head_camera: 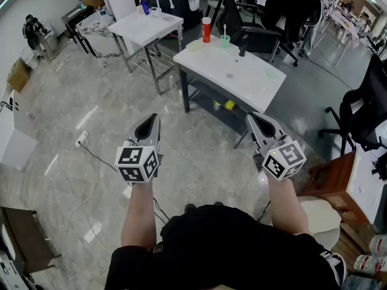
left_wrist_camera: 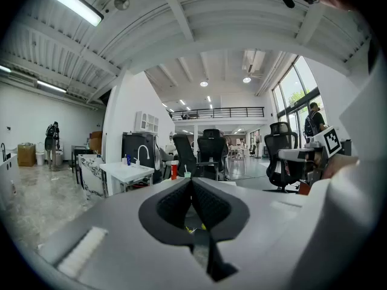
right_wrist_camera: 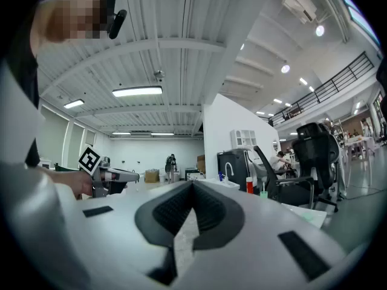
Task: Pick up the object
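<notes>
The left gripper [head_camera: 150, 122] and the right gripper [head_camera: 254, 121] were both closed tight and held nothing. They hung over the floor [head_camera: 78, 95], near the white worktop [head_camera: 242, 80].

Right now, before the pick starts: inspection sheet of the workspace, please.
Surface: white table, top mostly bare.
Job's things: cannot tell which object is meant; a red bottle, a green cup and a small dark item stand near the table's far edge.
Clutter: yellow items on the shelf under the table.
Grippers: left tongs and right tongs both shut, empty, held in the air short of the table.
Cables: power strip with a cord loose on the floor at left.
Surroundings: sink table, office chairs.
</notes>
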The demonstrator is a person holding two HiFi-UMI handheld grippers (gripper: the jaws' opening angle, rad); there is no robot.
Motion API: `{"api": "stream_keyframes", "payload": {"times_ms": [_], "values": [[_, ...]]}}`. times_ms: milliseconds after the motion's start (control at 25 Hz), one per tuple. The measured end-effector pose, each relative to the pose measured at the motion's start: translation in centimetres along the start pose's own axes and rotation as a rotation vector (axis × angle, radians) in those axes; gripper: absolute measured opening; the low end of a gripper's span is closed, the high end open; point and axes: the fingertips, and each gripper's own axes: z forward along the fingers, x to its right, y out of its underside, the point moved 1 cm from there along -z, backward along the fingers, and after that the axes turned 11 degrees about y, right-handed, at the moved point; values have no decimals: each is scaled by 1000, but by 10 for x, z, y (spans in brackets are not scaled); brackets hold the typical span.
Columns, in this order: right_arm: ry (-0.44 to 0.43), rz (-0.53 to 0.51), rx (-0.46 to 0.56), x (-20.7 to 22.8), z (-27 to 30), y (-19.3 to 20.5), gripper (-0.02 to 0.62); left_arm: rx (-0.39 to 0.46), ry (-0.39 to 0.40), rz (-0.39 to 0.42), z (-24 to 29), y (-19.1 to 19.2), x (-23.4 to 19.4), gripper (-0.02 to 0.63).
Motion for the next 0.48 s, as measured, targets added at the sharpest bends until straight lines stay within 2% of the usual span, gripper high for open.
{"api": "stream_keyframes", "payload": {"times_ms": [320,480], "values": [[3,31,8,7,-14,-2,12,10,9,-2,-5,-1,14,11],[-3,11,5,9,-23,-4,12,20,-2,-4,-9,-3,23,12]]}}
